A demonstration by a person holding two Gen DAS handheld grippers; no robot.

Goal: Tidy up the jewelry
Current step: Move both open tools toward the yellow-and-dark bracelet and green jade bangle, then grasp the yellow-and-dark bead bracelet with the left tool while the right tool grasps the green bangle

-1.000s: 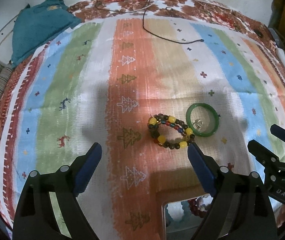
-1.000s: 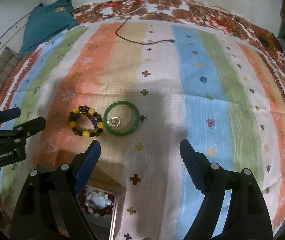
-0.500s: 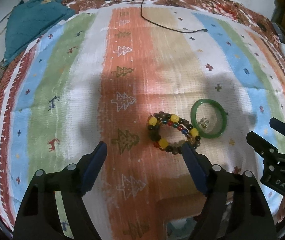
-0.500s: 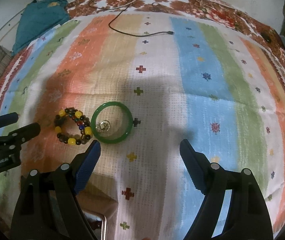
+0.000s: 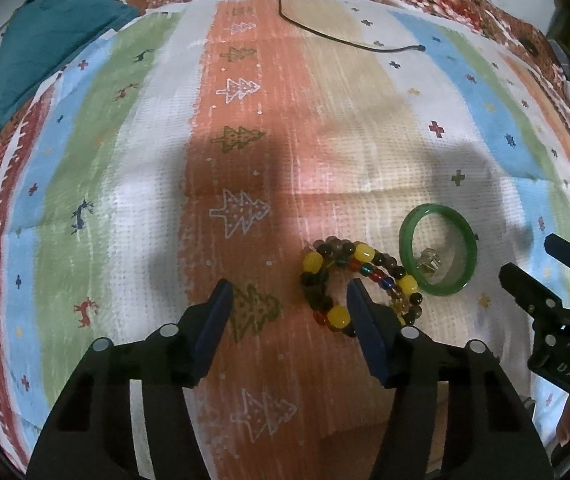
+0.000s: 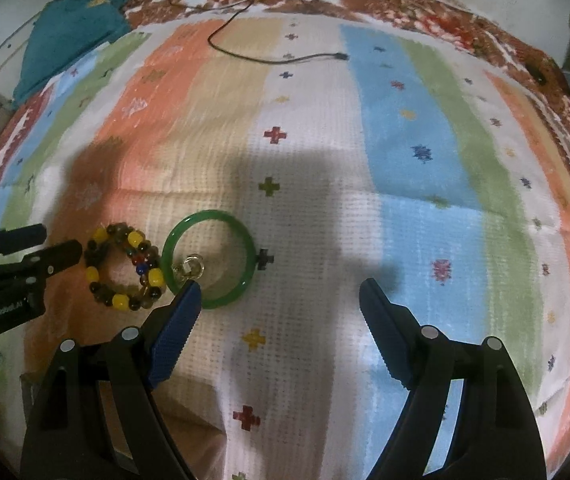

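The left wrist view shows the left tool, its jaws just narrowed yet apart, one finger inside the beaded bracelet, while the right wrist view shows the right tool gaping over the green bangle and the small ring inside it.

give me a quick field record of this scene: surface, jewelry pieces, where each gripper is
surface: striped patterned cloth
beaded bracelet: flat on the orange stripe, beside the bangle
green bangle: flat on the white stripe, small metal ring inside it
left gripper: jaws just been closing, not yet pressing; one finger over the bracelet's loop
right gripper: wide open, one fingertip over the bangle's near rim
other: black cable and teal cloth at the far side
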